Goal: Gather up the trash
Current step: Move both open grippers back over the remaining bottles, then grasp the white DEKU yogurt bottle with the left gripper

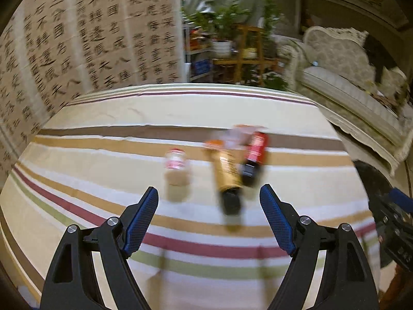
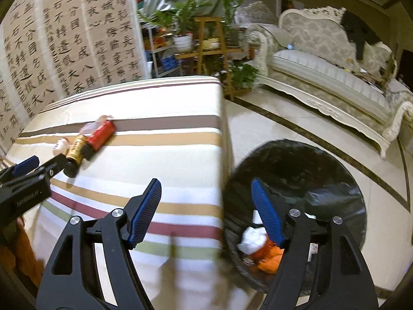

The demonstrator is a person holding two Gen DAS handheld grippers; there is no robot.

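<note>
Bin (image 2: 322, 170) with trash fills only the right wrist view.

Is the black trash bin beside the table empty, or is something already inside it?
Not empty. The trash bin already holds white crumpled paper and orange scraps.

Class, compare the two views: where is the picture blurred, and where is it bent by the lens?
Left wrist view: the bottles are smeared by motion blur, and the table edge bows. Right wrist view: the bottles are sharper, with blur near the bin rim, and dark corners.
</note>
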